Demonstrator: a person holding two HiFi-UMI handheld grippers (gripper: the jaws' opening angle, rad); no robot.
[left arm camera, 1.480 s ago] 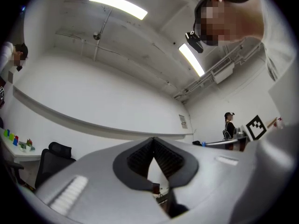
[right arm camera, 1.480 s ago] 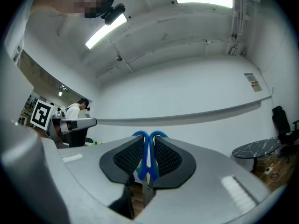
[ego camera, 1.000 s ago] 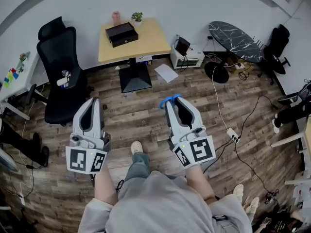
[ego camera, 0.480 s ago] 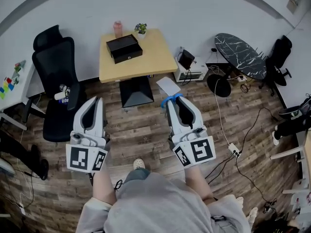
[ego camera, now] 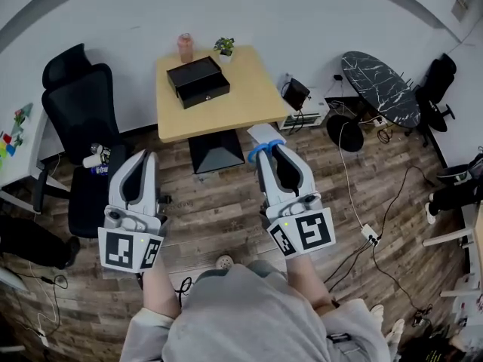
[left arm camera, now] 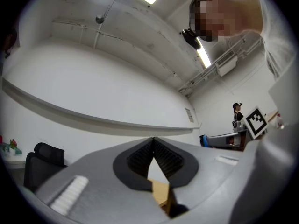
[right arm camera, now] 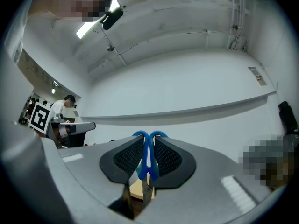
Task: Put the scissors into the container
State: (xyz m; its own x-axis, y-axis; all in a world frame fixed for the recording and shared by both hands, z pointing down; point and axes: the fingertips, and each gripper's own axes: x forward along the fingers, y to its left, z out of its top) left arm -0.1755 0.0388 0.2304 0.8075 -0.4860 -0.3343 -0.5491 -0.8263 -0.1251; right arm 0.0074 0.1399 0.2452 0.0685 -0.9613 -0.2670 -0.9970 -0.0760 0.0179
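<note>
Blue-handled scissors (ego camera: 257, 154), metal blades: pinched upright between the jaws of the right tool (ego camera: 270, 157). In the right gripper view the blue handle loops (right arm camera: 148, 136) rise just past the jaw tips of the right tool (right arm camera: 148, 146), and the blades run down between the ribbed pads. The scissors are in the air above the floor, just short of the bench edge and well apart from the container.

Black rectangular box container (ego camera: 198, 81): lies on the pale wooden bench (ego camera: 245, 104), toward its far left part.

Left tool (ego camera: 143, 159): jaws pressed together at the tips, nothing between them, as the left gripper view shows (left arm camera: 153, 143). It is held level with the right tool, to its left.

Pink bottle (ego camera: 185, 47) and small potted green plant (ego camera: 224, 46): on the bench's far edge, beside the wall.

Black office chair (ego camera: 72, 100): left of the bench.

Brown wood-plank floor (ego camera: 219, 202): under both tools.
</note>
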